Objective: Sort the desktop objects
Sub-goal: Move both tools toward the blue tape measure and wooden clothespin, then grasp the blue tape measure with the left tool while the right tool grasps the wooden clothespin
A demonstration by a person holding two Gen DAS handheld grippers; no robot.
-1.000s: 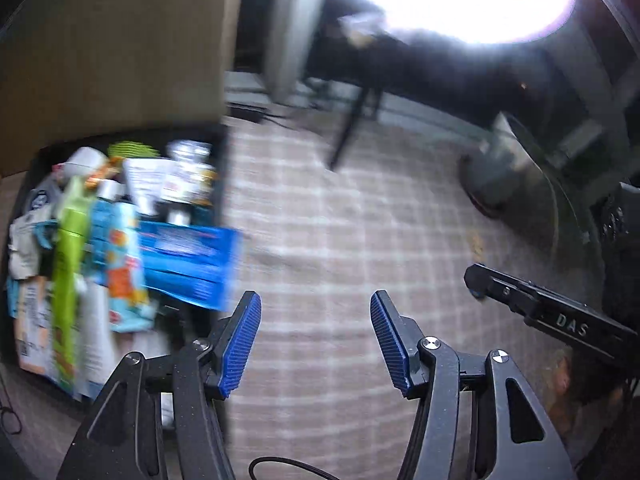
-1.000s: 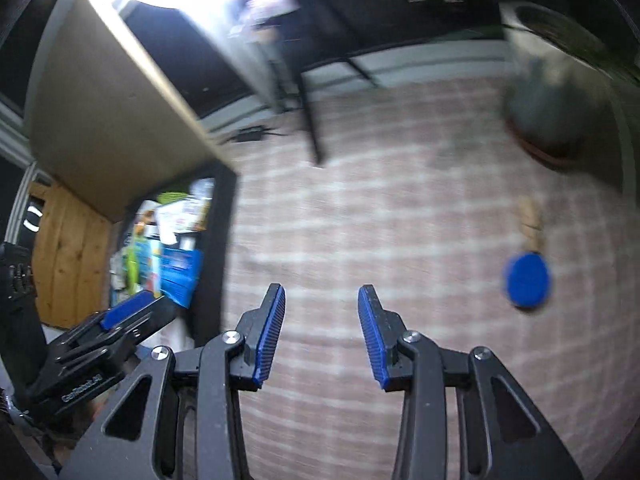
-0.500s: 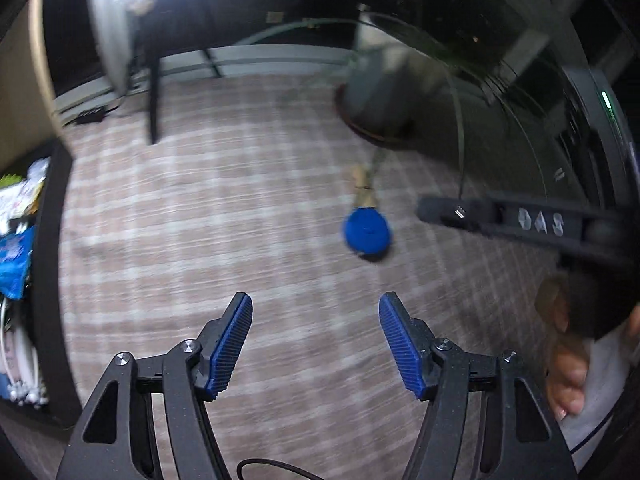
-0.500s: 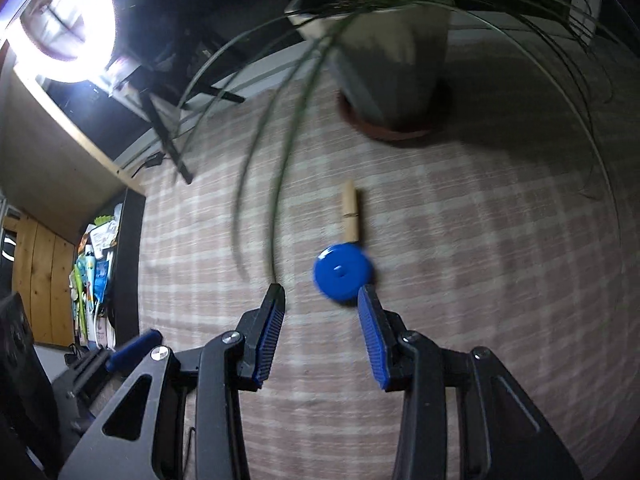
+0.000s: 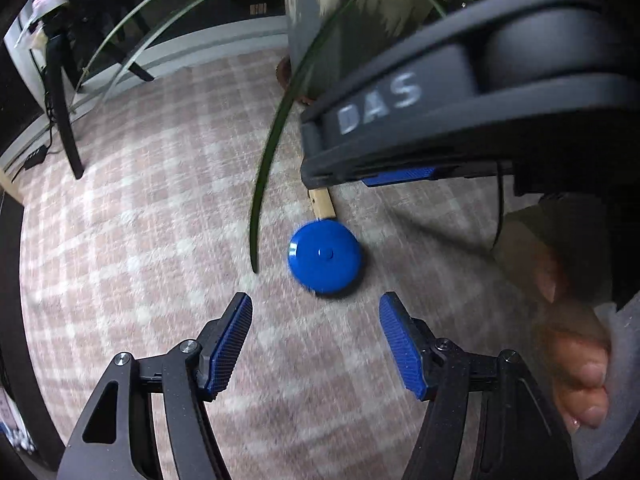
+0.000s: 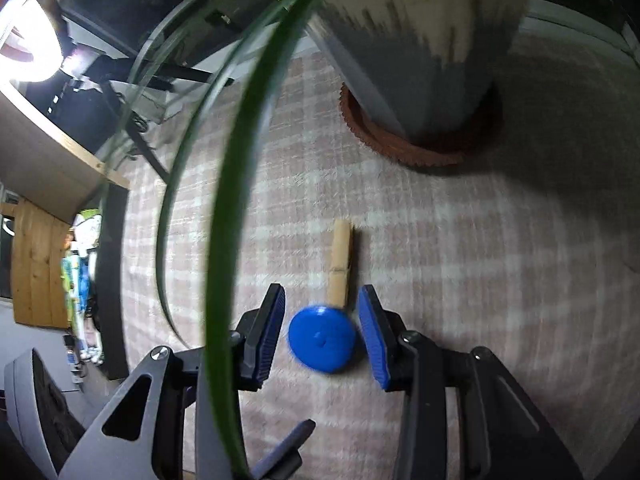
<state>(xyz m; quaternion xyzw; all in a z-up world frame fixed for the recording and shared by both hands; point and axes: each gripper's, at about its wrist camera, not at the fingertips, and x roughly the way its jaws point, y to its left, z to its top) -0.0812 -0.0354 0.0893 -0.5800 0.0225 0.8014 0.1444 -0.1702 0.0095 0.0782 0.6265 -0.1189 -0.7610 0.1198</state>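
A single round blue disc is seen lying flat on the pale checked carpet, smooth and glossy, with a small raised dot at its centre. One wooden clothes peg is laid just beyond it, its near end touching or slightly overlapped by the disc; which of the two cannot be told.

In the left wrist view, the left gripper is shown with its jaws wide apart and nothing between them, after having just been opening; the disc lies ahead of the fingertips, apart from both blue pads. Only a short end of the peg is visible there, the rest being hidden under the dark body of the right gripper, marked with pale letters. At the right edge a person's hand is seen, blurred.

In the right wrist view, the whole peg is shown, and the right gripper is held over the disc with its jaws partly apart; the disc sits between the two pads, with a narrow gap visible on each side, so nothing is clamped. One grey plant pot on one ridged brown saucer is shown in full only here, beyond the peg. Several long green leaves are draped across the left half. At the far left edge a dark bin with colourful packages is glimpsed.
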